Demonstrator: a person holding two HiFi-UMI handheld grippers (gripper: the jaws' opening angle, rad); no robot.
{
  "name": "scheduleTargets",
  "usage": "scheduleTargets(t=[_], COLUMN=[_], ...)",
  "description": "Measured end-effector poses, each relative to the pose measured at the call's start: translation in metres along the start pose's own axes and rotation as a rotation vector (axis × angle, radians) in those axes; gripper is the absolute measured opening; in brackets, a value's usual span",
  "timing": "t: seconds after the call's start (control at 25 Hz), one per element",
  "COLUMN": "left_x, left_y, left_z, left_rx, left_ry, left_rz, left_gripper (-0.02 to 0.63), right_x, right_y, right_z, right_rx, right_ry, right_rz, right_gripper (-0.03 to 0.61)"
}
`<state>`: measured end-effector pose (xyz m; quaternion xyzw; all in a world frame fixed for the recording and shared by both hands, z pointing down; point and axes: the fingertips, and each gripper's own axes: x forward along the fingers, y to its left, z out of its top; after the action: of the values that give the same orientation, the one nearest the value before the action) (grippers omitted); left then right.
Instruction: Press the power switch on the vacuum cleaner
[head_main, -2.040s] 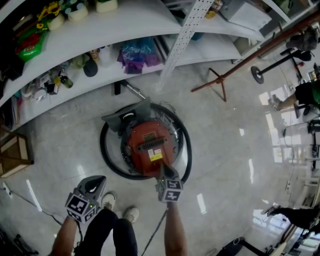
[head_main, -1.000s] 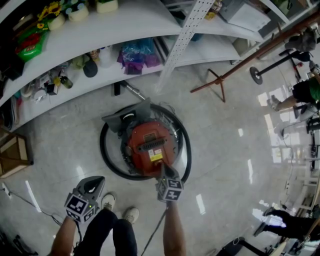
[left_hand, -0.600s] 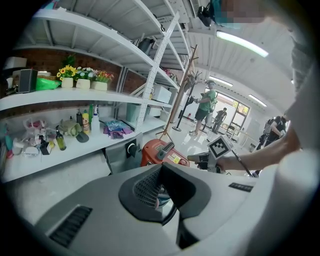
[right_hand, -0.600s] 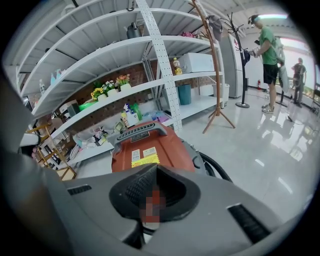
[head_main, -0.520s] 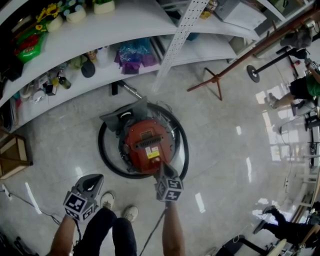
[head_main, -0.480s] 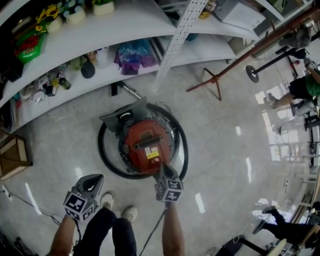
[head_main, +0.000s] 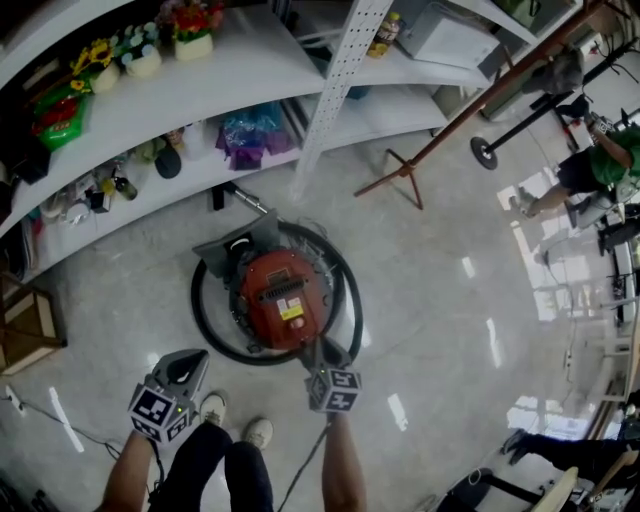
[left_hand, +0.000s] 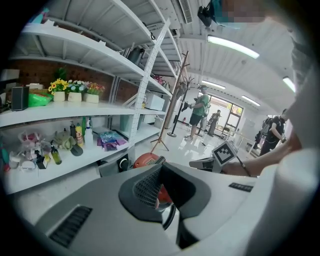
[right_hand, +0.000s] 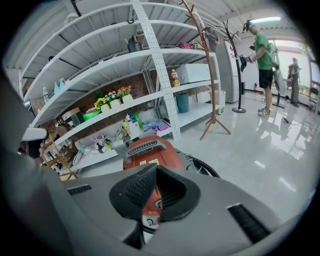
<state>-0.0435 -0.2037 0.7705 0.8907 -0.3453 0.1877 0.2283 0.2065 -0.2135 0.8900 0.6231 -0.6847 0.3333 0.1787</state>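
Observation:
The vacuum cleaner (head_main: 278, 296) is a round red canister on the floor with a black hose (head_main: 205, 335) coiled round it. My right gripper (head_main: 312, 350) is shut and empty, its tips over the canister's near edge. In the right gripper view (right_hand: 156, 172) the red body (right_hand: 150, 152) fills the space just past the jaws, and a small round button (right_hand: 157, 203) shows through the gap. My left gripper (head_main: 183, 368) is shut and empty, held off to the left by the person's feet. Its own view (left_hand: 161, 172) shows the vacuum (left_hand: 145, 159) beyond.
White shelves (head_main: 230, 90) with flowers, bottles and bags curve behind the vacuum. A wooden coat stand (head_main: 400, 180) rises at the right. A person in green (head_main: 590, 165) is further off. The person's shoes (head_main: 215, 405) and a cable (head_main: 300, 480) are close by me.
The head camera has shifted, so the vacuum sits a little up and left in view. My right gripper's tips lie slightly nearer the canister's edge than before. The left gripper has barely moved.

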Motion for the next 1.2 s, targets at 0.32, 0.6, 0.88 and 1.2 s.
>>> scheduleTargets(t=[0.32,0.6,0.88,1.2], left_x=[-0.022,-0.043,-0.063,-0.087], left_y=[-0.031,-0.057,-0.078,-0.107], left_z=[0.015,0.030,0.058,0.088], left_rx=[-0.009,-0.012,0.007,0.027], left_ry=[-0.008,-0.019,-0.042,-0.065], left_rz=[-0.017,-0.029,-0.035,-0.065], left_gripper=[0.008,0.008,0.008,0.008], right_x=[-0.048,-0.085,-0.126,-0.182], right_y=[0.019,0.036,0.058,0.080], right_z=[0.012,0.021,0.039,0.059], right_rx=[0.024,0.018,0.009,0.005], right_ry=[-0.046,-0.062,-0.089,-0.127], right_rz=[0.020,0.036,0.048,0.048], right_gripper=[0.008,0.008,0.008,0.008])
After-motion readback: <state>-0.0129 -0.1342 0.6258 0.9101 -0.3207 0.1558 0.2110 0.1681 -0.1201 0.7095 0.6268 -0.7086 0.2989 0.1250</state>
